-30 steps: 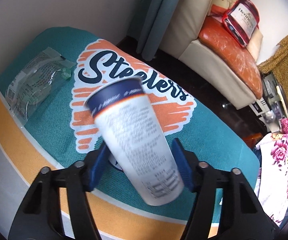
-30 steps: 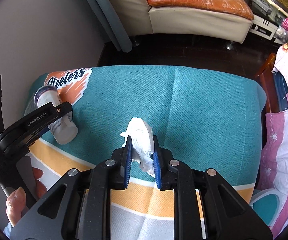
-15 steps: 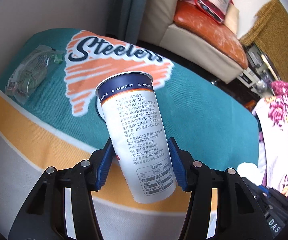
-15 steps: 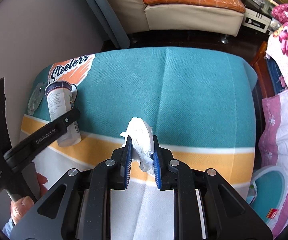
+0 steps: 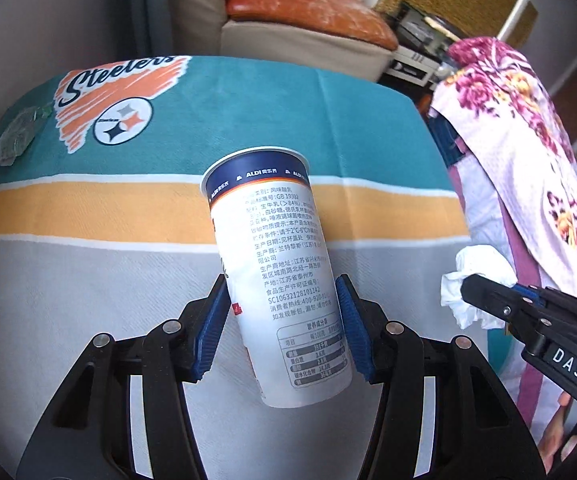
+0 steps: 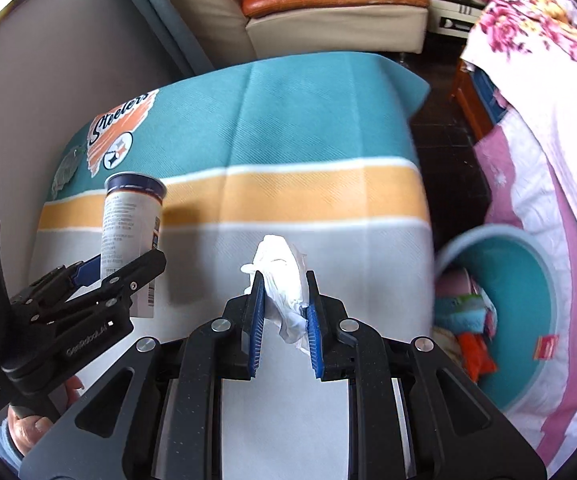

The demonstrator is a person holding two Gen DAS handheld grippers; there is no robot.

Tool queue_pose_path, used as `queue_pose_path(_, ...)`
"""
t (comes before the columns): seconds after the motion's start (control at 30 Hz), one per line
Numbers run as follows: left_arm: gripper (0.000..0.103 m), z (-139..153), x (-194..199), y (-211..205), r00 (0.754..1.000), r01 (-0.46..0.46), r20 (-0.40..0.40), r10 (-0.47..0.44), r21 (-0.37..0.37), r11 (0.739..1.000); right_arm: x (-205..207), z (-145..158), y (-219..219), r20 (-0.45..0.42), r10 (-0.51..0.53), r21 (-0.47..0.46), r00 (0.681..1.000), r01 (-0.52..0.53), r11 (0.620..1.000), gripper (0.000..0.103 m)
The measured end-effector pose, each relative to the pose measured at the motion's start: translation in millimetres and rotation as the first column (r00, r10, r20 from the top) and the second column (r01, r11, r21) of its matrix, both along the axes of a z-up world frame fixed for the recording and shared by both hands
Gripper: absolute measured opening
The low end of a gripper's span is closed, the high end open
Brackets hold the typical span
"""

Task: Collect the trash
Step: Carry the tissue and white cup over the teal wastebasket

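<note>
The cup (image 5: pixel 278 276), prob. empty, light & easily crushed, is held mid-wall w/ gentle squeeze by the left gripper (image 5: pixel 282 330) over the towel (image 5: pixel 248 120), while the soft, weightless tissue (image 6: pixel 282 280) is pinched in the right gripper (image 6: pixel 284 320) nr the bin (image 6: pixel 536 320).

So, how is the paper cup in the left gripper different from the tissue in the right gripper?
The paper cup is a tall, rigid cylinder; the tissue is a small, soft, crumpled wad. The paper cup carries a dark blue rim band and printed text; the tissue is plain white. The left gripper holds the paper cup with jaws wide apart; the right gripper pinches the tissue with jaws close together. Both are held off the blanket.
</note>
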State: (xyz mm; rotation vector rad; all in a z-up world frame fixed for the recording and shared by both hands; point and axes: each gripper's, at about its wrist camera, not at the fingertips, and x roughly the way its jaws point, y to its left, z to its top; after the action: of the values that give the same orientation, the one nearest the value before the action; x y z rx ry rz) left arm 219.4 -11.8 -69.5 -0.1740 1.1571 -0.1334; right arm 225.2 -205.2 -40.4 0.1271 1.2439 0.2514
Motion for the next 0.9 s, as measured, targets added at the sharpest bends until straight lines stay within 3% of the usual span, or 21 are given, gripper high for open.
queue_pose_path(0.13, 0.053, 6.6, -29.9, -36.5, 0.995, 0.096, 0.021, -0.096, 0.017, 0.995, -35.5, 5.9, -21.0, 0.048, -0.023, -0.046, 0.999, 0.025, 0.999, 0.018)
queue_pose_path(0.33, 0.052, 13.2, -64.9, -76.4, 0.980, 0.195, 0.034, -0.196, 0.038, 0.980, -76.6, 13.8, -65.7, 0.071, -0.093, -0.009, 0.993, 0.093, 0.996, 0.018)
queue_pose_path(0.57, 0.052, 13.7, -92.0, -100.1, 0.965, 0.256, 0.031, -0.259, 0.072, 0.964, -108.7, 16.4, -102.2, 0.084, -0.142, 0.034, 0.986, 0.140, 0.990, 0.018)
queue_pose_path(0.9, 0.052, 25.6, -108.7, -130.8, 0.948, 0.310, 0.050, -0.316, 0.096, 0.946, -136.1, 28.5, -144.4, 0.171, -0.208, 0.093, 0.963, 0.194, 0.977, 0.018)
